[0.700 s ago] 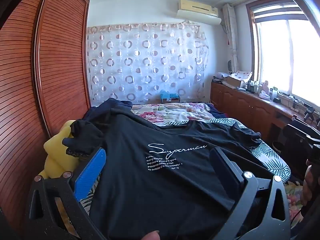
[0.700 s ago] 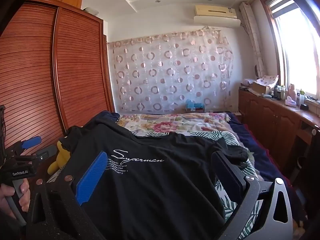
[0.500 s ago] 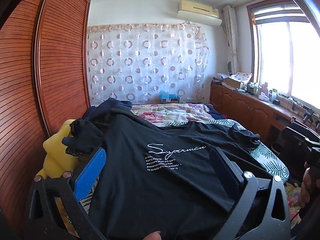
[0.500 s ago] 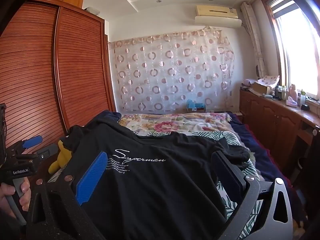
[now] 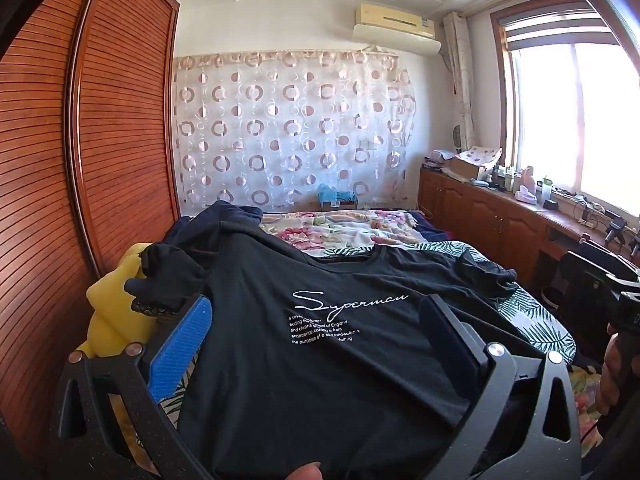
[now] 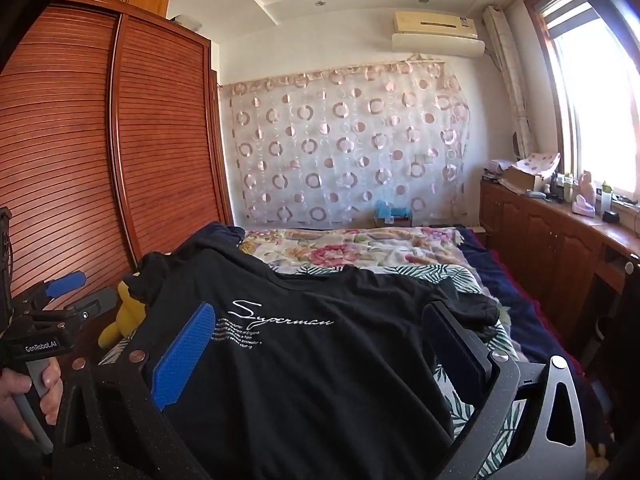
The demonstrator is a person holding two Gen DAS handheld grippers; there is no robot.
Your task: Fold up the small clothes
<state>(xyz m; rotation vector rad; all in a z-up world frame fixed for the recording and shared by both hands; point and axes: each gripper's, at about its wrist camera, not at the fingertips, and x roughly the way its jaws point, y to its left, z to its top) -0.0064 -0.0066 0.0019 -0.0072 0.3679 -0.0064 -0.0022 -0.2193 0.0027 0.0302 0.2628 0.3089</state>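
A black T-shirt [image 5: 320,360] with white "Superman" script lies front side up, spread over the bed; in the right wrist view the T-shirt [image 6: 304,380] fills the foreground. Its left sleeve [image 5: 168,276] is bunched against a yellow toy and its right sleeve [image 5: 488,276] is crumpled. My left gripper [image 5: 316,308] hovers over the shirt's chest, wide open, nothing between its fingers. My right gripper [image 6: 320,314] is likewise wide open over the shirt. The left gripper [image 6: 86,292] also shows at the far left of the right wrist view, in a hand.
A yellow plush toy [image 5: 112,304] sits between the bed and the slatted wooden wardrobe [image 5: 80,160]. A floral quilt [image 5: 340,228] and a dark blue garment [image 5: 224,216] lie further back. Wooden cabinets [image 5: 500,220] with clutter run under the window on the right.
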